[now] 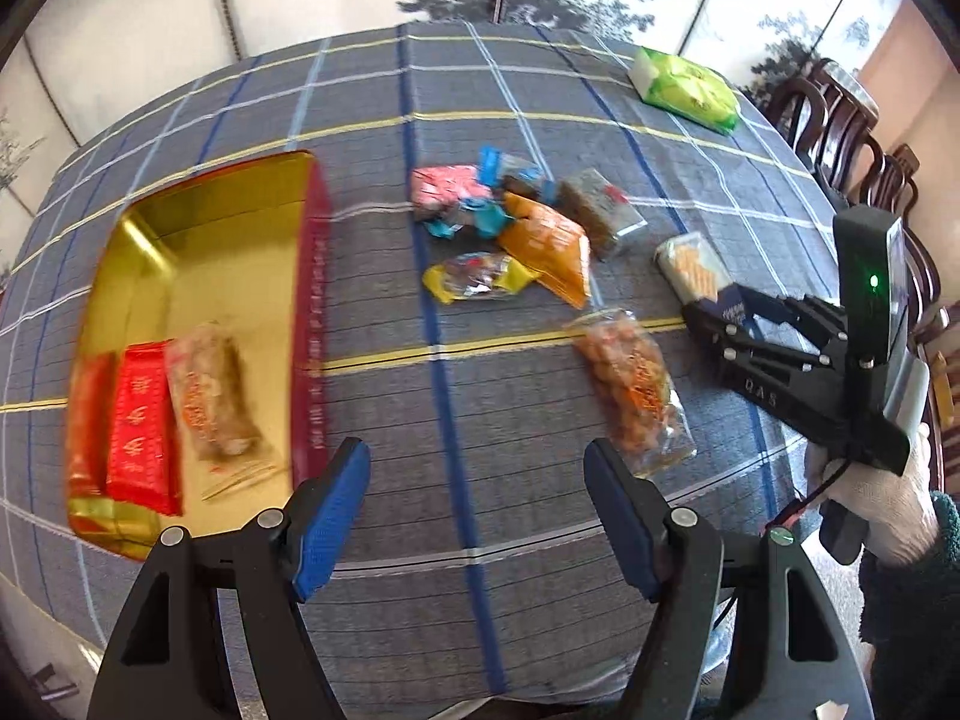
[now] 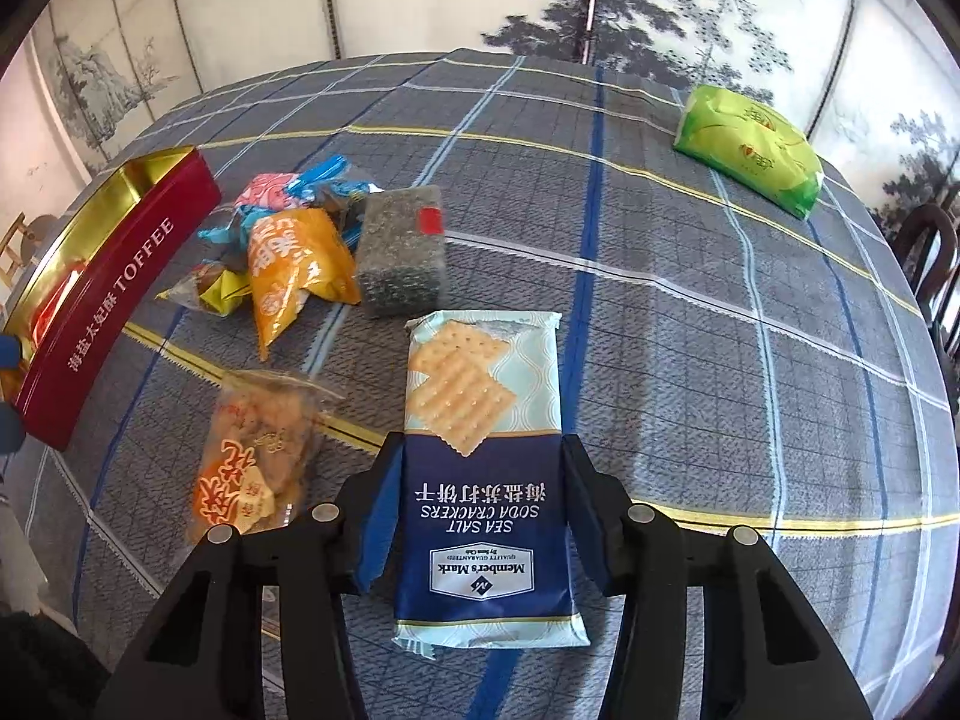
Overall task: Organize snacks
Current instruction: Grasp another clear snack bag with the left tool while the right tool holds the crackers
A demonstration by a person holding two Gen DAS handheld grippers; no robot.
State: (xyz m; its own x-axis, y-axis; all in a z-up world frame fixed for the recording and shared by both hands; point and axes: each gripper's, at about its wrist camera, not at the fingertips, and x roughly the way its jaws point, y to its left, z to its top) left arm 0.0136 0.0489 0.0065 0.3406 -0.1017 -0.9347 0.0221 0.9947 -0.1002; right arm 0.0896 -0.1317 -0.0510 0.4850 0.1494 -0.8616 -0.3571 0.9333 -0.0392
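Straddling the soda cracker pack [image 2: 483, 456], the right gripper [image 2: 480, 516] had one finger on each long side of the wrapper, pads at or v. near the film. Whether it was actually clamped couldn't be told from the right wrist view; pack still lay flat on the checked tablecloth [image 2: 750, 360]. Left gripper [image 1: 477, 516] hung w/ jaws wide, nothing between them, over bare cloth.

Toffee tin [image 1: 312, 300] sat at approx 9 o'clock of the table in the left wrist view, lid off, holding red packs [image 1: 141, 426] and a clear bag [image 1: 210, 396] at its near end. Far half of the tin appeared free.

Loose snacks: clear bag of fried pieces [image 2: 258, 450] at 9 o'clock of the cracker pack, just beside it; grey block pack [image 2: 402, 252] at 11 o'clock, near; orange pouch [image 2: 294, 264] and small wrapped sweets [image 2: 312, 180] further toward 10 o'clock. Green pack [image 2: 750, 150] well apart at 1–2 o'clock.

Risks, as judged:
- Grip set at the near end only; the long pack could droop or swing on lift and slip out.
- Hard squeeze could crack the biscuits inside.
- Slick film could let the pads slide.
- Left finger could drag the neighbouring bag along.
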